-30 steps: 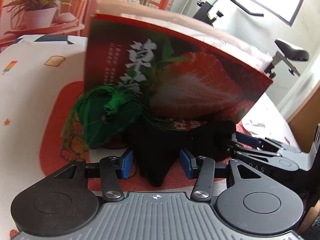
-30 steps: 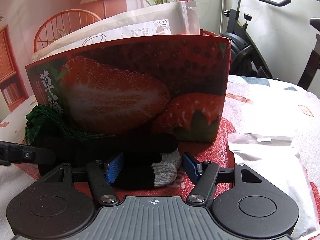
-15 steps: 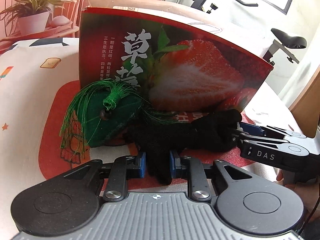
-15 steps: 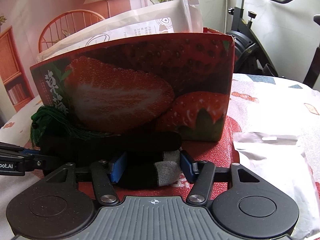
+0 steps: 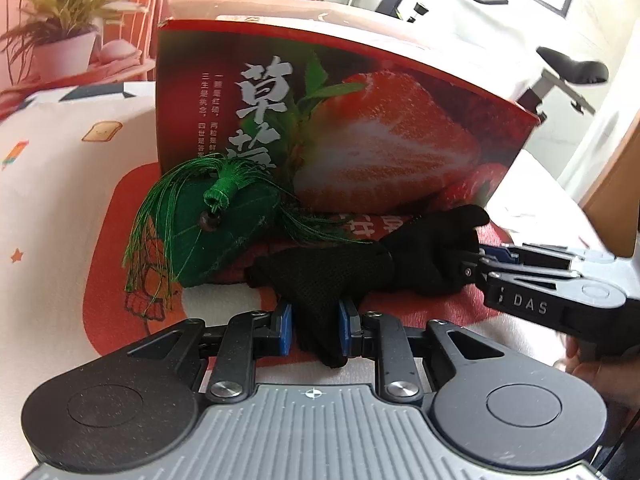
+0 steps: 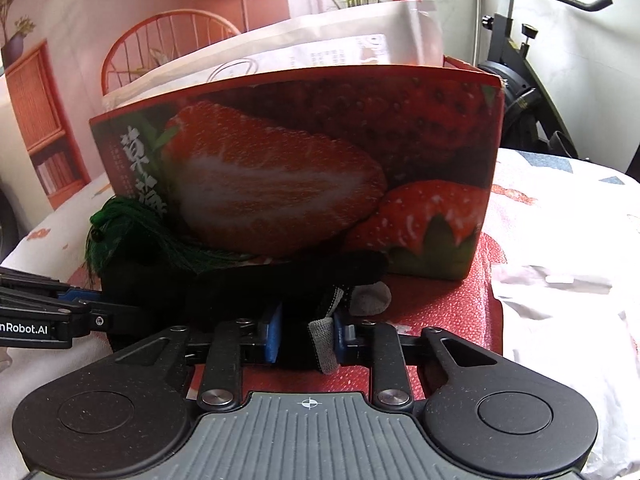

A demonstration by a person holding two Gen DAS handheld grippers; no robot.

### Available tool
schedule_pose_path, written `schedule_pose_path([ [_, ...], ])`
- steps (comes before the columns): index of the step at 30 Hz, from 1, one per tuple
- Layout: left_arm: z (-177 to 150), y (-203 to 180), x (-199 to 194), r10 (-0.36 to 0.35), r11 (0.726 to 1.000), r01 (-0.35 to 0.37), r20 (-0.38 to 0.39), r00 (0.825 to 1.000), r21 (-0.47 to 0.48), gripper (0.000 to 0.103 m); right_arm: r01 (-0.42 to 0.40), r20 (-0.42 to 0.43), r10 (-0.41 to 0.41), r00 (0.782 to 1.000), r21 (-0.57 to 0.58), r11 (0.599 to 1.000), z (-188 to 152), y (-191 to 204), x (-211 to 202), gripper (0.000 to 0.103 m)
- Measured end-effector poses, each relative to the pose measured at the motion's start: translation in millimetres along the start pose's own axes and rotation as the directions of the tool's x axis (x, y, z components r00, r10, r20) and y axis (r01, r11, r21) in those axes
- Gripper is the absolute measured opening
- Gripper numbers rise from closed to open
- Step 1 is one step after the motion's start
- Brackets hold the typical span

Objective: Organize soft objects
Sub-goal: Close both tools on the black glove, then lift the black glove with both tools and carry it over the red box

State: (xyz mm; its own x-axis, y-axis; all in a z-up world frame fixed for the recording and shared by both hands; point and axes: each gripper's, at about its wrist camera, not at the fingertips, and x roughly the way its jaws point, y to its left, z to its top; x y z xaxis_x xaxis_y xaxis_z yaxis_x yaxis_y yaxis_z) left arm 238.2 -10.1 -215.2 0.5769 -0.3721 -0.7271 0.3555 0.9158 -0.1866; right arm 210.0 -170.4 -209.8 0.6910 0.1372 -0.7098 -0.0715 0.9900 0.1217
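Now | black sock [image 5: 332, 276], grey toe, stretched limp | both jaws pinching its ends; right's just closed

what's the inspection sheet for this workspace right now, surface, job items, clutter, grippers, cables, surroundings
surface: patterned tablecloth with a red patch under the items
job's things: black sock with grey toe lying in front of the strawberry box; green tasselled pouch beside it, against the box
clutter: white plastic bag on the cloth; white packets standing in the box
grippers: left gripper shut on the sock's one end; right gripper has just been closing, pads on the toe end
cables: nothing seen
surroundings: exercise bike, potted plant, orange chair
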Motion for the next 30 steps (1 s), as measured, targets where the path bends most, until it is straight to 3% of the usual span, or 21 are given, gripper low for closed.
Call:
schedule_pose_path([
  [15, -13.4, 3.5, -14.2, -0.010, 1.000, 0.010, -0.011, 1.000, 0.001, 0.024, -0.032, -0.039, 0.035, 0.999, 0.076, 0.997, -15.8, 12.8, -20.8, 0.017],
  [30, -15.9, 4.2, -20.4, -0.014, 1.000, 0.014, -0.028, 1.000, -0.017, 0.023, -0.009, -0.053, 0.012, 0.999, 0.063, 0.998, -20.0, 21.1, -28.8, 0.016],
])
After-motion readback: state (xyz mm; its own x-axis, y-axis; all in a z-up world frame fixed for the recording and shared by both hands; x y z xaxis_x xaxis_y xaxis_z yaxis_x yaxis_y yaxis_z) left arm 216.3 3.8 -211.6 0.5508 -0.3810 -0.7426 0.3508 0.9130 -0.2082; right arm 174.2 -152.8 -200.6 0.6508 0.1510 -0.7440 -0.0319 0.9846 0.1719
